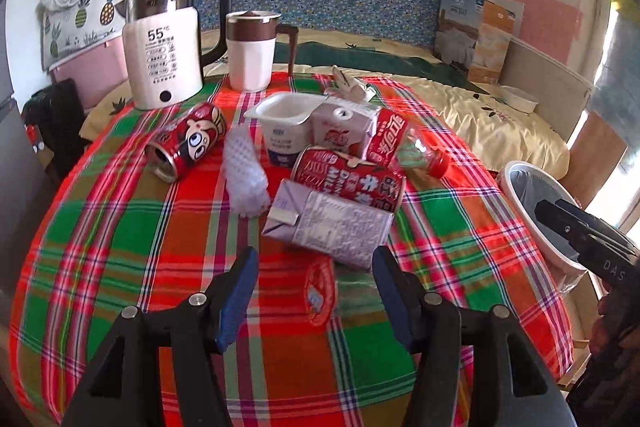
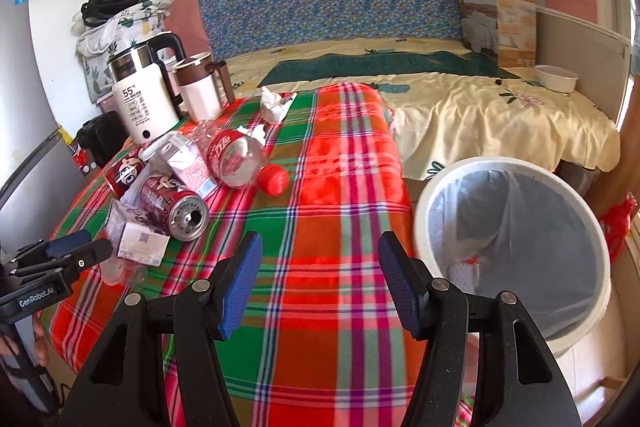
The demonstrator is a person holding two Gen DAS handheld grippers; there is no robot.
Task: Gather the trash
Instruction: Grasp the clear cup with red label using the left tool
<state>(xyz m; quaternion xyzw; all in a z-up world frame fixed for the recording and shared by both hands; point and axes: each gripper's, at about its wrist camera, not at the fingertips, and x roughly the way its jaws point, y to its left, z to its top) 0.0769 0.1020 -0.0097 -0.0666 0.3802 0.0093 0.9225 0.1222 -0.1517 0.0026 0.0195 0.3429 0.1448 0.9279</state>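
Trash lies on a plaid-covered table (image 1: 120, 227): a purple carton (image 1: 336, 223), two red cans (image 1: 348, 179) (image 1: 186, 141), a yogurt cup (image 1: 284, 131), a small milk carton (image 1: 344, 127), a cola bottle (image 1: 404, 147), white foam netting (image 1: 244, 171) and crumpled tissue (image 1: 348, 83). My left gripper (image 1: 314, 267) is open and empty just short of the purple carton. My right gripper (image 2: 320, 259) is open and empty over the table's right side, next to the white bin (image 2: 516, 247). The bin holds a little trash. The cola bottle (image 2: 240, 159) and a can (image 2: 176, 205) lie to its left.
A white kettle (image 1: 160, 47) and a mug (image 1: 252, 47) stand at the table's back left. A bed (image 2: 480, 107) with a blue headboard lies behind. The bin (image 1: 540, 211) stands off the table's right edge. The right gripper shows in the left wrist view (image 1: 580, 231).
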